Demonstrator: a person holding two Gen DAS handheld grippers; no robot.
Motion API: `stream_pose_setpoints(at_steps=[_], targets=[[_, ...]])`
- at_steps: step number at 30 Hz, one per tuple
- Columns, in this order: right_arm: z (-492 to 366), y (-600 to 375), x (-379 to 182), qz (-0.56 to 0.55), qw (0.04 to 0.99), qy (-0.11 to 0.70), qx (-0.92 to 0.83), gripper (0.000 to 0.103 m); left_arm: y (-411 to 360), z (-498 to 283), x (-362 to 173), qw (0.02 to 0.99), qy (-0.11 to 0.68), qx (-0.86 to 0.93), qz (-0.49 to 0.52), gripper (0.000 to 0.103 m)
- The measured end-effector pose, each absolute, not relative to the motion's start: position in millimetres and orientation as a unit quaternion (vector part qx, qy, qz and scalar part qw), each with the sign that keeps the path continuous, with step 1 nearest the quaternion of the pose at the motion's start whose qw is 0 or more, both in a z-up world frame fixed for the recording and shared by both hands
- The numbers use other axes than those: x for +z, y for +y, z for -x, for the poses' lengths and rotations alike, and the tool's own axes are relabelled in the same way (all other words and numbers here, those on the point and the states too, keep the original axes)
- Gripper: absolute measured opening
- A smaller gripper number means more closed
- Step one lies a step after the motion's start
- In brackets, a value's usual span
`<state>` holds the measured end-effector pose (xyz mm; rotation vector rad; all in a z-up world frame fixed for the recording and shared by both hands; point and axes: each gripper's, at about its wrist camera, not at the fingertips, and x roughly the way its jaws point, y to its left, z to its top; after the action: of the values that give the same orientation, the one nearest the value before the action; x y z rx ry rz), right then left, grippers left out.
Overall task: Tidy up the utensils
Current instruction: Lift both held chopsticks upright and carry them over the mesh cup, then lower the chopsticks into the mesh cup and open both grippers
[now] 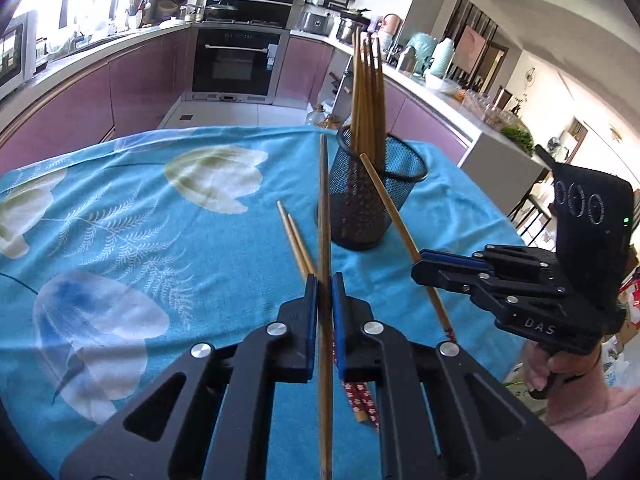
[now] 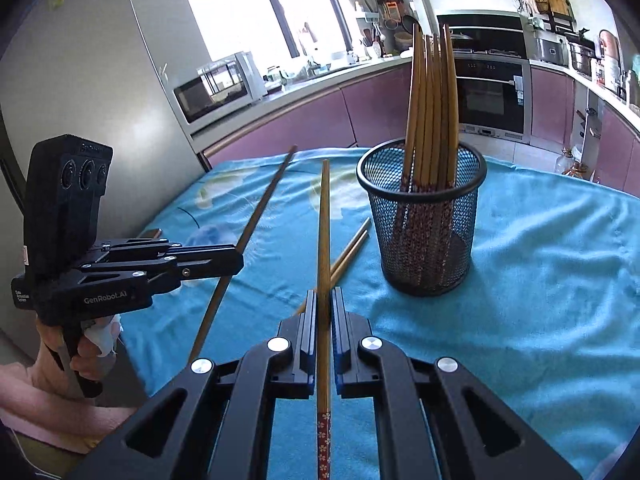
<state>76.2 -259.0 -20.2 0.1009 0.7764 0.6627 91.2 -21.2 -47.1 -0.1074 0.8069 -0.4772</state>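
Both left claw (image 1: 324, 280) and right claw (image 2: 324, 296) clamp one wooden chopstick each near the black mesh cup (image 2: 424, 216); thin sticks may pivot, missing its rim.

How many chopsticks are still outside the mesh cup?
4: one in the left hand-held gripper, one in the right hand-held gripper, two lying on the tablecloth near the mesh cup.

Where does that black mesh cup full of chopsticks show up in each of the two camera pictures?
Left wrist view: the black mesh cup stands just right of centre, beyond the left gripper.
Right wrist view: the cup stands right of centre.
Shared landmark: the pair of loose chopsticks lying on the blue tablecloth beside the cup.
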Motion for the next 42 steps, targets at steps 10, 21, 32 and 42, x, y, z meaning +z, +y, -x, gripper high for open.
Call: stream_pose_setpoints(at_steps=[10, 21, 32, 42], targets=[[-71, -278, 1, -0.084, 0.878, 0.335, 0.33, 0.006, -10, -68, -5, 0.894, 0.344, -0.275, 0.08, 0.008], [-73, -289, 17, -0.099, 0.886, 0.309, 0.331, 0.006, -8, -67, 15, 0.896, 0.318, -0.296, 0.095, 0.008], [-82, -295, 43, -0.098, 0.899, 0.278, 0.323, 0.006, -24, -88, 35, 0.901, 0.296, -0.303, 0.093, 0.008], [-99, -300, 75, -0.088, 0.914, 0.243, 0.314, 0.006, -35, -106, 64, 0.91, 0.268, -0.306, 0.083, 0.008]])
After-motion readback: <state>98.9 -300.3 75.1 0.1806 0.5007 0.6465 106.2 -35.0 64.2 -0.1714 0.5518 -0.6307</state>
